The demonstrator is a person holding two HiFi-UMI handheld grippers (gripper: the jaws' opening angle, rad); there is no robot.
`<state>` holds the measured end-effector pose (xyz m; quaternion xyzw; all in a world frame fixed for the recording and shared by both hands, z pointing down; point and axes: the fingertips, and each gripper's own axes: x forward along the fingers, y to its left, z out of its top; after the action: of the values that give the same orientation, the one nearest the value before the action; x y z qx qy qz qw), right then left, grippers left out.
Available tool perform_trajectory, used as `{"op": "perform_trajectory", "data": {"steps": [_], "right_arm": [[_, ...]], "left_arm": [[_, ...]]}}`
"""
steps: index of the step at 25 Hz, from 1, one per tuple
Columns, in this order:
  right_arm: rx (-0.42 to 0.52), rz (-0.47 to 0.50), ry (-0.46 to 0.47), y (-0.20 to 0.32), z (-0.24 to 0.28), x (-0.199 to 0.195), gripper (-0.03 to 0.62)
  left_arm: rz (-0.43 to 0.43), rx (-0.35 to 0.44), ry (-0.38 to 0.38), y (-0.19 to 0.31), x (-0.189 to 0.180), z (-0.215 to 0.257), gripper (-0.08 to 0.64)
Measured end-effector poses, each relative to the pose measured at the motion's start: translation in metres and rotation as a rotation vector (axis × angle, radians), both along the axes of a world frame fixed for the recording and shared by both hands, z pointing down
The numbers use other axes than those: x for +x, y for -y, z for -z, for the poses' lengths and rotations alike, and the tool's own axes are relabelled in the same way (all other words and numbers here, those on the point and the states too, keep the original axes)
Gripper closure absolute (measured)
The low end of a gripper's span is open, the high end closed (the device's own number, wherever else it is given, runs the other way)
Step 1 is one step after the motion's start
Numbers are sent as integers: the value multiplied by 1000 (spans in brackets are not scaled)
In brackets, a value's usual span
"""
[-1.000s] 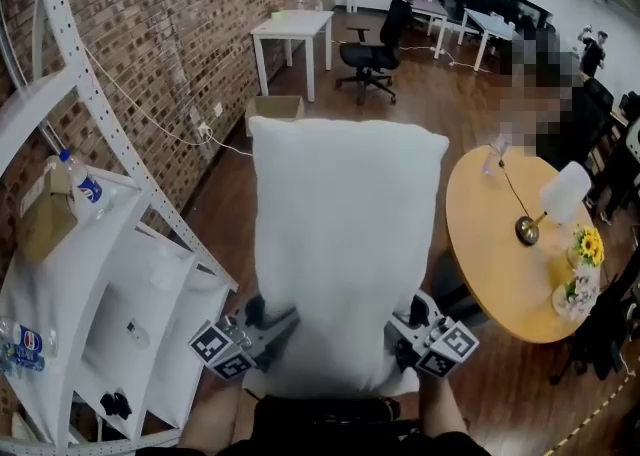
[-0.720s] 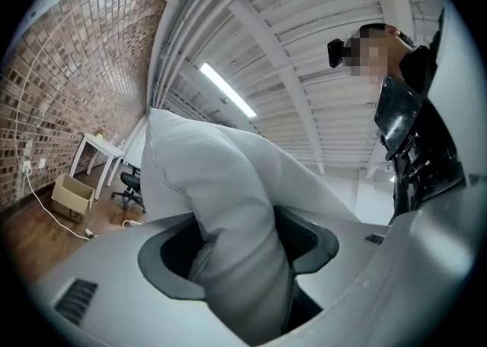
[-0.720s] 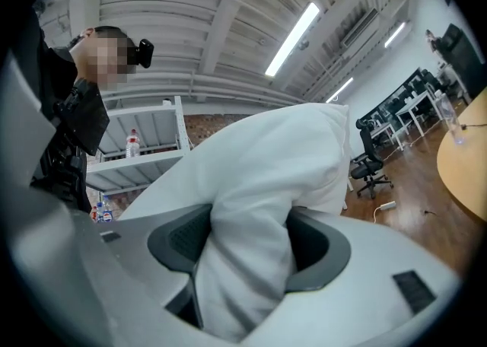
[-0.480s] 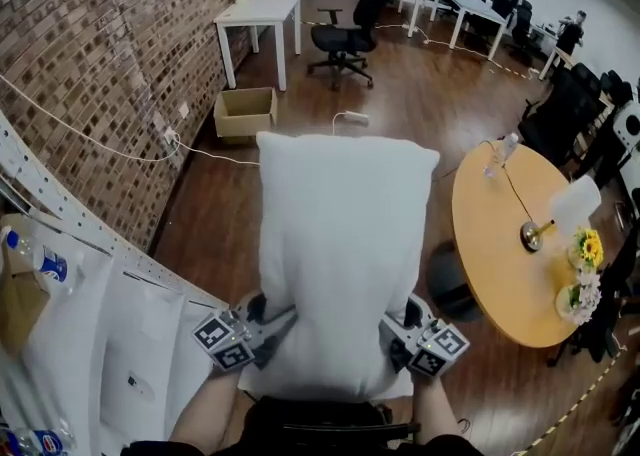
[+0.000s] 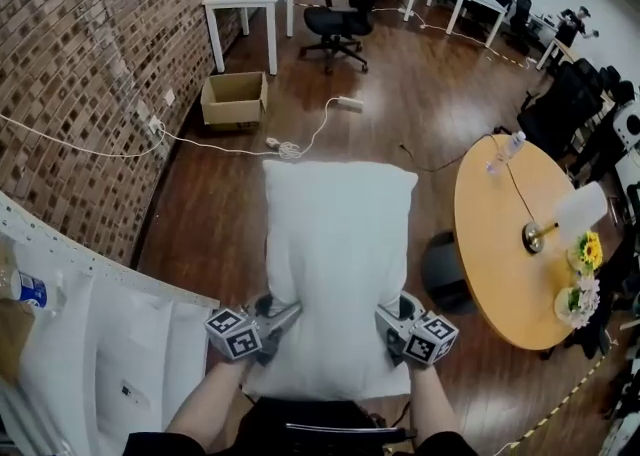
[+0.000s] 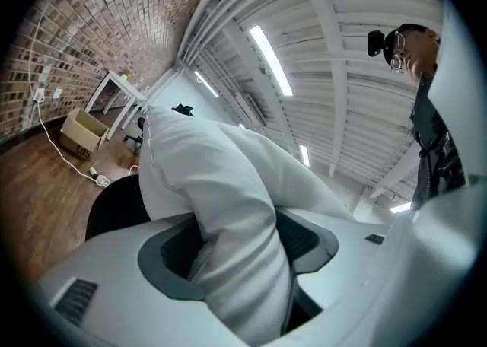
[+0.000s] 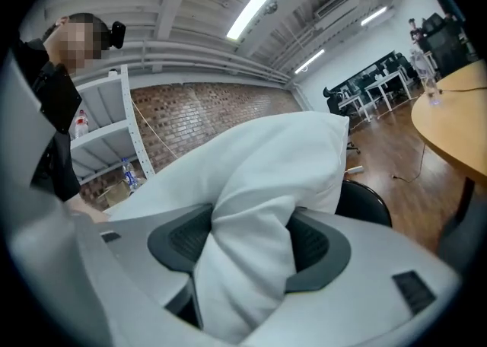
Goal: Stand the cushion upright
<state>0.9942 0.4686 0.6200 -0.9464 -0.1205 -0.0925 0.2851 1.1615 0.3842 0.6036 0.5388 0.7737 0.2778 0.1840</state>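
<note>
A large white cushion (image 5: 338,264) is held out in front of me, its long side running away from me over the wooden floor. My left gripper (image 5: 275,316) is shut on its near left edge, and the cushion (image 6: 228,224) bunches between the dark pads. My right gripper (image 5: 385,316) is shut on the near right edge, where the cushion (image 7: 251,224) folds between the pads too. A black chair back (image 5: 330,432) shows just under the cushion's near end.
A round wooden table (image 5: 520,244) with a lamp, a bottle and flowers stands to the right, with a black stool (image 5: 445,274) beside it. White shelving (image 5: 110,344) is at the left by the brick wall. A cardboard box (image 5: 235,99) and a cable lie further off.
Both grippers have come down with the cushion, which now sits lower and looks smaller in the head view. The view has shifted away from the shelving towards the floor.
</note>
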Motion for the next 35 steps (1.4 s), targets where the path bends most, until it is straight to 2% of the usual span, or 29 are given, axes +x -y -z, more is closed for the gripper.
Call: {"op": "perform_trajectory", "data": {"steps": [3, 6, 11, 13, 19, 21, 22, 24, 26, 29, 32, 35], "right_arm": [[12, 3, 42, -2, -25, -3, 313], [24, 17, 110, 0, -52, -6, 313], [32, -13, 325, 2, -111, -13, 330], [56, -41, 393, 2, -133, -16, 351], [112, -81, 525, 3, -181, -24, 353], [152, -110, 561, 4, -197, -33, 396], [181, -123, 560, 6, -202, -35, 440], [245, -145, 531, 12, -210, -37, 466], [277, -148, 507, 19, -212, -36, 471], [262, -127, 501, 28, -209, -37, 471], [249, -111, 490, 34, -201, -37, 471], [226, -136, 500, 34, -199, -42, 471]], "left_arm": [[-20, 48, -45, -8, -2, -27, 298], [-22, 142, -142, -12, -4, -59, 298], [-4, 298, -291, -14, -11, -103, 284], [13, 359, -322, -15, -11, -121, 285], [84, 516, -318, -11, 9, -172, 287], [83, 578, -342, -6, 10, -190, 285], [76, 614, -351, -3, 9, -201, 285], [78, 675, -340, 6, 7, -222, 287], [130, 693, -291, 13, 12, -229, 288], [206, 706, -251, 25, 23, -230, 301], [236, 731, -242, 40, 26, -228, 305], [253, 735, -272, 47, 25, -219, 305]]}}
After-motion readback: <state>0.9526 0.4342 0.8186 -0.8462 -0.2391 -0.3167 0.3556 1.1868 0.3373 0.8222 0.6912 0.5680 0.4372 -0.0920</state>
